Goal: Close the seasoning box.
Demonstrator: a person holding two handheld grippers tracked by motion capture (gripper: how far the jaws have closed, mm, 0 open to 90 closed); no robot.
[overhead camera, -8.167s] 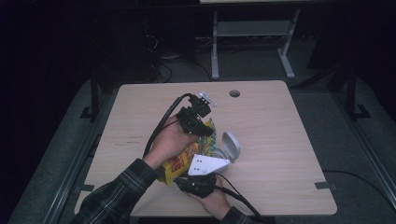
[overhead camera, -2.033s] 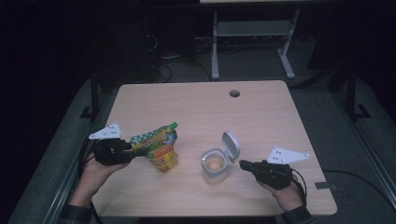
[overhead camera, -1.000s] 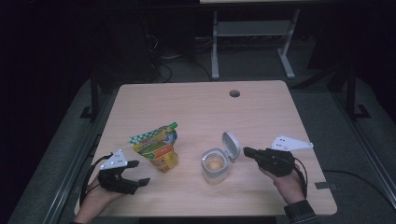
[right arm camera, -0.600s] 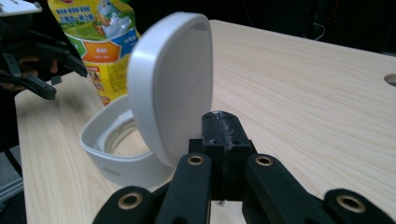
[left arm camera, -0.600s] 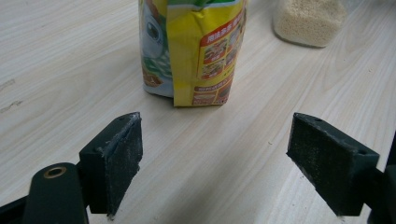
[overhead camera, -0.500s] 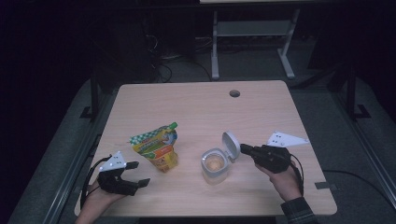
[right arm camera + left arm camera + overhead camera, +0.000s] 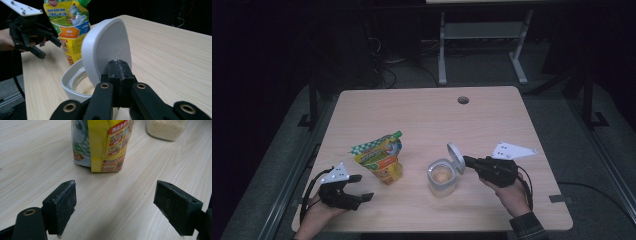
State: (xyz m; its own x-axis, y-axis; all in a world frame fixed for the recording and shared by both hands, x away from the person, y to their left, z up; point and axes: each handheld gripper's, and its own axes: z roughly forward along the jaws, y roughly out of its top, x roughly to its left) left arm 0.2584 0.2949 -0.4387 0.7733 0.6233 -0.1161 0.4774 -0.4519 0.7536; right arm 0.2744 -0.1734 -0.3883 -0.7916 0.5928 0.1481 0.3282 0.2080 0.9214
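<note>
my right gripper (image 7: 468, 161) has its 2 jaws pressed together, tips right at the back of the raised white lid (image 7: 106, 50); i cannot tell whether they touch it. the lid stands up from the rim of the clear jar (image 7: 442, 177), which holds pale grains and sits near the middle of the table's near half. my left gripper (image 7: 362, 187) has its jaws wide apart with nothing between them, low over bare wood at the near left corner. the yellow pouch (image 7: 379, 159) stands upright just ahead of it, apart from both jaws, and well left of the jar. the wooden table (image 7: 422, 120) lies bare toward the far edge. the room around is dark.
</note>
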